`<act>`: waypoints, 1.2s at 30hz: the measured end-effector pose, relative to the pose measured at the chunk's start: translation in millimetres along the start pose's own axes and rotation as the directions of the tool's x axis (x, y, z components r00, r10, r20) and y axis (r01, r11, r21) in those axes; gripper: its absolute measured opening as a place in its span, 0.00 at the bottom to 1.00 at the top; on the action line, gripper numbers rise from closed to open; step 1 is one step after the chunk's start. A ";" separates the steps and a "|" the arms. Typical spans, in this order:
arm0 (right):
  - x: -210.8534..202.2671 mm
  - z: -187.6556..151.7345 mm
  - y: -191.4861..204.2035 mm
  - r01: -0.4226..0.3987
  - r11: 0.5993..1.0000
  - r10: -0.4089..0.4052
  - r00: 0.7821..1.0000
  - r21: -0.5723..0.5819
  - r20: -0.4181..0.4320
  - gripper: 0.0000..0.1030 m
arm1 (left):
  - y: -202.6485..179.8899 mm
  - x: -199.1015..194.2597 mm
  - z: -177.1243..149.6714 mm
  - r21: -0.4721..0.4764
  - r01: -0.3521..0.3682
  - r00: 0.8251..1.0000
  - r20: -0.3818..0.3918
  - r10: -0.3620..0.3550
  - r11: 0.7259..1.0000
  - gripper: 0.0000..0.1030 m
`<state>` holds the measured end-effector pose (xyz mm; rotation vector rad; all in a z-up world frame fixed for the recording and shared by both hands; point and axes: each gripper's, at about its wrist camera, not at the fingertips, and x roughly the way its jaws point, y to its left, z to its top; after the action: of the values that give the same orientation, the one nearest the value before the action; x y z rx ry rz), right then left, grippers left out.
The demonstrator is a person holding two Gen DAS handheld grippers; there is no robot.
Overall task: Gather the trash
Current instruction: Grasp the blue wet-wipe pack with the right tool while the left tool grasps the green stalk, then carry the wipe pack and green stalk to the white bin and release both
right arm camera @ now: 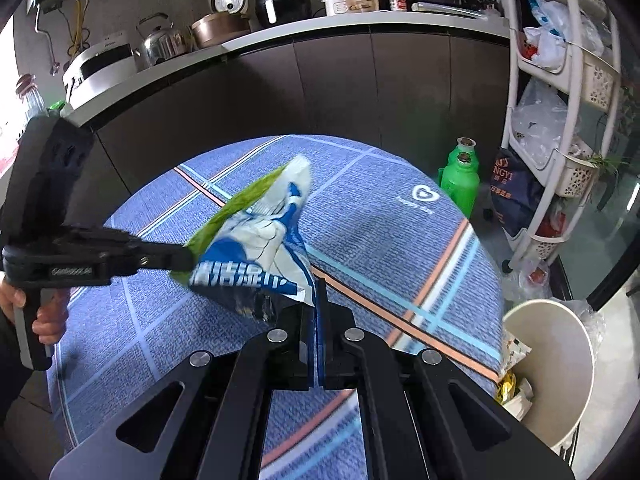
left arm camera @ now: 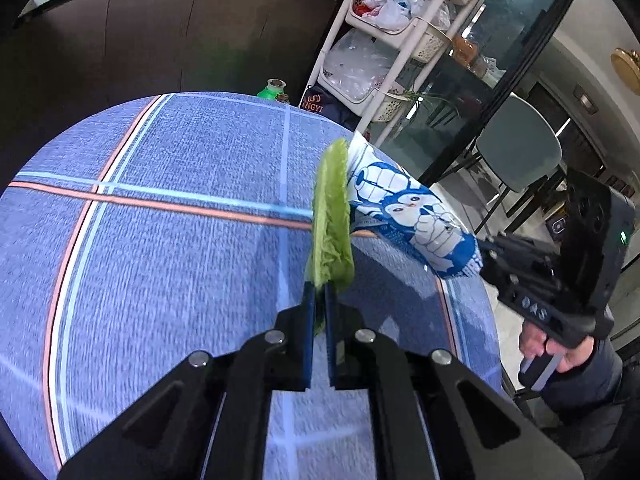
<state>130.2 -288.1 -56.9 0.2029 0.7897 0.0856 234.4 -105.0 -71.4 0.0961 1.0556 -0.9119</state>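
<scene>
Clamped between our left tool (left arm camera: 319, 292) is a green lettuce leaf (left arm camera: 331, 216), standing on edge above the blue plaid desk (left arm camera: 168, 240). Our right tool (right arm camera: 319, 292) is clenched on the corner of a blue and white wet-wipe wrapper (right arm camera: 260, 248), held up over the desk just beside the leaf. We see a white bin (right arm camera: 560, 360) with scraps in it at the desk's right edge, and a green bottle (right arm camera: 460, 184) beyond.

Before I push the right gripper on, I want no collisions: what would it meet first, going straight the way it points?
Probably the tablecloth: the right gripper, shut on the blue-and-white wrapper, points down at it. Depth is unclear.
</scene>
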 end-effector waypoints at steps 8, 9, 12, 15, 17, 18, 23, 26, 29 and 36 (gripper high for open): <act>-30.7 -10.7 -13.1 0.025 0.999 -0.026 0.999 0.033 0.035 0.01 | -15.3 -18.4 -18.5 -0.009 -0.041 0.999 -0.001 0.041 0.999 0.06; -36.2 -11.3 -15.2 0.027 0.999 -0.029 0.999 0.040 0.045 0.01 | -18.6 -22.4 -18.6 -0.008 -0.044 0.999 0.006 0.044 0.999 0.06; -54.5 -12.3 -22.3 0.036 0.998 -0.041 0.996 0.058 0.079 0.01 | -32.2 -32.9 -15.4 0.008 -0.042 0.999 0.032 0.042 0.999 0.06; -74.5 -14.0 -32.1 0.061 0.995 -0.069 0.991 0.074 0.115 0.01 | -55.1 -42.7 -9.3 0.044 -0.035 0.998 0.059 0.032 0.998 0.06; -88.9 -16.6 -40.9 0.083 0.993 -0.094 0.986 0.089 0.137 0.01 | -71.9 -47.4 -4.5 0.072 -0.021 0.997 0.075 0.016 0.997 0.06; -95.1 -17.8 -46.3 0.090 0.991 -0.104 0.984 0.100 0.146 0.01 | -81.3 -49.2 -1.8 0.086 -0.015 0.997 0.082 0.008 0.996 0.06; -124.9 -33.6 -86.2 0.142 0.974 -0.170 0.973 0.176 0.159 0.01 | -132.9 -50.1 14.8 0.157 0.035 0.993 0.107 -0.052 0.987 0.06; -137.0 -50.3 -116.6 0.166 0.958 -0.203 0.969 0.234 0.143 0.01 | -162.8 -40.2 25.9 0.196 0.075 0.990 0.102 -0.097 0.978 0.06; -139.3 -67.1 -141.9 0.194 0.940 -0.232 0.967 0.281 0.106 0.01 | -189.3 -20.1 34.5 0.231 0.095 0.990 0.082 -0.117 0.968 0.06; -108.9 -109.4 -191.4 0.238 0.901 -0.244 0.969 0.363 -0.030 0.01 | -227.8 49.1 52.9 0.223 0.155 0.987 0.006 -0.160 0.962 0.06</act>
<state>-24.0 -475.4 -96.9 0.4549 0.8048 -0.3009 124.3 -306.3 -4.6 0.1895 0.9458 -1.1719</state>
